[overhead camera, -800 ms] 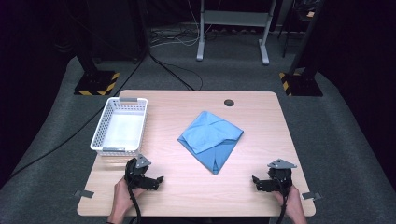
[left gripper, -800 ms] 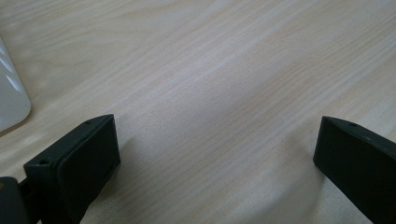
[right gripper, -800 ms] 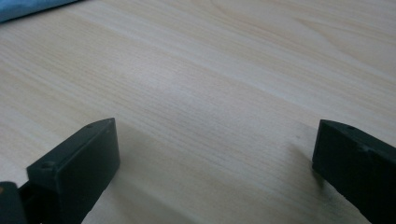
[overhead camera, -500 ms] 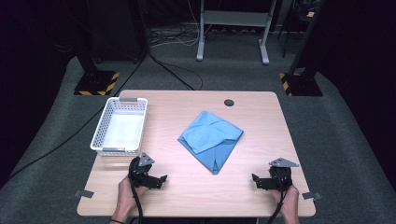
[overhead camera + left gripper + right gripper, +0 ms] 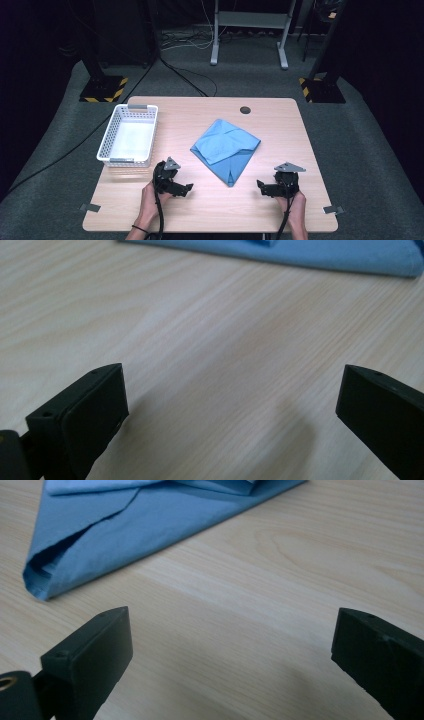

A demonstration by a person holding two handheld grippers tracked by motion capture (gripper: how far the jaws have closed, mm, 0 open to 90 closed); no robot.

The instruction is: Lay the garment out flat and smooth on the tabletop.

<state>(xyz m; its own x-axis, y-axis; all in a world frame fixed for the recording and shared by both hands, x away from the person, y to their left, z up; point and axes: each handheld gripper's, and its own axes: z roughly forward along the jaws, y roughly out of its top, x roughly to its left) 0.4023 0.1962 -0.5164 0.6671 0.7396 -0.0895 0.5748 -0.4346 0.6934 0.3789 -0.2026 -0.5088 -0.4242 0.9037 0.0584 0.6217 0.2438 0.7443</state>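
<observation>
Your left claw [image 5: 189,188] and right claw [image 5: 260,184] both sit released, jaws wide apart and holding nothing, low in the high view on the wooden tabletop [image 5: 280,130], while the folded blue cloth [image 5: 226,149] lies at the frame's centre between them, with a white basket [image 5: 128,137] at left.

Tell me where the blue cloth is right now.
In the high view the blue cloth lies folded mid-table, right of the white basket, its near corner pointing between the left tongs and right tongs.
</observation>
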